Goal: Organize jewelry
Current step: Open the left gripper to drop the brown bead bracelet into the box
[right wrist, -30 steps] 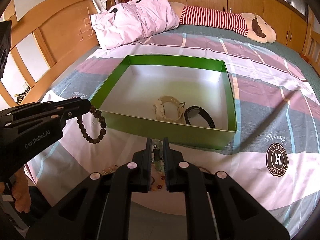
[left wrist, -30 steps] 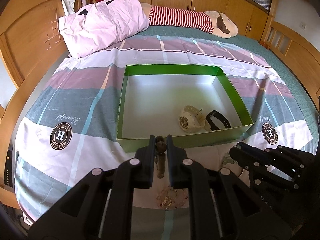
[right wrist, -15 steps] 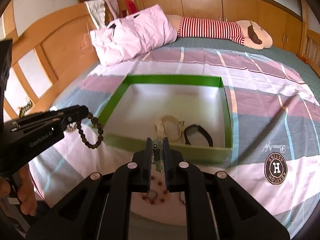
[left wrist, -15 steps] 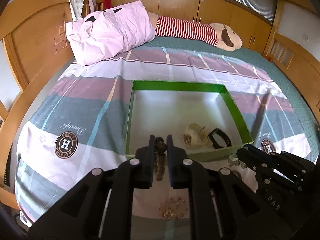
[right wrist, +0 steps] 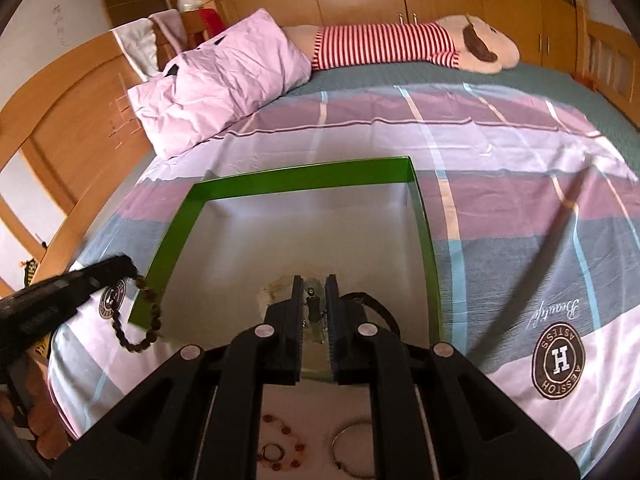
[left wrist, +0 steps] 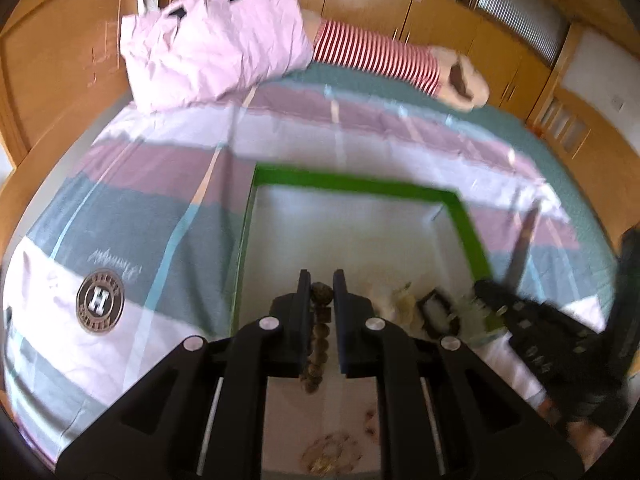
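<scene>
The left gripper (left wrist: 321, 292) is holding a brown wooden bead bracelet (left wrist: 316, 344), its jaws clamped on one bead so the rest of the loop is hanging below the fingers. From the right wrist view, the bracelet (right wrist: 140, 322) is dangling right at the near-left corner of the green box (right wrist: 176, 232), over its rim rather than clearly inside. The step in hand looks like carrying both pieces into the box.

Inside the box, a cream watch (left wrist: 394, 300) and a black watch (left wrist: 438, 312) are lying beside each other near the front wall.

The right gripper (right wrist: 313, 308) is pinching a small silvery, glassy piece of jewelry (right wrist: 314, 314) between closed jaws, hovering over the box floor just above the watches; what the piece is exactly is too small to tell.

On the bedsheet (right wrist: 500, 160) in front of the box, a red-beaded bracelet (right wrist: 282, 446) and a metal bangle (right wrist: 352, 444) are waiting unsorted.

Next, each gripper probably needs to be well past the rim and low over bare floor before opening, so the beads are not draping across the wall.
</scene>
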The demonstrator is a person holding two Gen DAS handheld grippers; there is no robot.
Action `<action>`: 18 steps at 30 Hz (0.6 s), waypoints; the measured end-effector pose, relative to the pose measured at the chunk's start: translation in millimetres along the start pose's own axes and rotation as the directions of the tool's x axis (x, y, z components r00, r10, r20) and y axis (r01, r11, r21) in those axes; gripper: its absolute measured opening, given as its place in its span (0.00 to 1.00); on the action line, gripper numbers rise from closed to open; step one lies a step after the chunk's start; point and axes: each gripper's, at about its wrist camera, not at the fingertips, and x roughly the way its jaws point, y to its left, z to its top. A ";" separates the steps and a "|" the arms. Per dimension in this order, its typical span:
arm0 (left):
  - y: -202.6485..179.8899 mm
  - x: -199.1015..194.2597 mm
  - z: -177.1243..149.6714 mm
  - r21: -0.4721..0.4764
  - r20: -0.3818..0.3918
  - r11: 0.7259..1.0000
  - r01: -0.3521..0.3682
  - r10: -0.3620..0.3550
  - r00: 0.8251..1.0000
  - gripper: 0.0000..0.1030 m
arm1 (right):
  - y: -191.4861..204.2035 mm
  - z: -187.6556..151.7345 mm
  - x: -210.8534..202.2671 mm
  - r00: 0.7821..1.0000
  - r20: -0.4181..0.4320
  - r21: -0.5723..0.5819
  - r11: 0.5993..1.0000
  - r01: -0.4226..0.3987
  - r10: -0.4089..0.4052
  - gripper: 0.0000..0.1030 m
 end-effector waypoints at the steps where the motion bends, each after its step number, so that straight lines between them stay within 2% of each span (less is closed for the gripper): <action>1: -0.9 -4.1 2.6 0.002 0.022 1.000 0.013 -0.013 1.000 0.11 | -1.0 0.7 0.5 1.000 -0.001 0.007 1.000 -0.005 0.005 0.10; 4: -7.0 -4.0 4.7 0.015 0.027 1.000 0.024 -0.025 0.999 0.11 | -1.4 -0.2 1.3 1.000 0.000 0.008 1.000 -0.008 0.008 0.10; 8: -14.9 19.5 -3.9 0.048 -0.051 0.999 -0.004 0.006 0.999 0.11 | 3.7 -3.4 8.9 0.999 -0.034 -0.019 0.999 -0.028 0.027 0.12; 10: -14.5 30.5 -8.5 0.047 -0.093 0.999 -0.016 0.020 0.995 0.11 | 7.3 -5.3 7.5 0.999 -0.033 -0.033 0.999 -0.011 0.010 0.38; 11: -13.7 33.8 -9.8 0.043 -0.108 0.999 -0.015 0.019 0.994 0.14 | 8.5 -6.1 2.8 1.000 -0.014 -0.030 1.000 -0.005 0.005 0.59; 12: -12.8 34.5 -10.4 0.039 -0.112 0.999 -0.013 0.017 0.994 0.19 | 9.2 -6.8 -3.2 1.000 0.004 -0.024 1.000 -0.010 0.010 0.62; 14: -11.4 29.6 -11.1 0.032 -0.108 0.999 -0.006 0.010 0.994 0.25 | 13.9 -8.2 -13.9 0.999 -0.014 -0.035 0.998 -0.052 0.051 0.62; 18: -10.0 7.4 -18.0 0.037 -0.106 0.999 0.033 -0.029 0.994 0.27 | 26.3 -27.4 -30.3 0.993 -0.089 -0.083 0.993 -0.090 0.083 0.62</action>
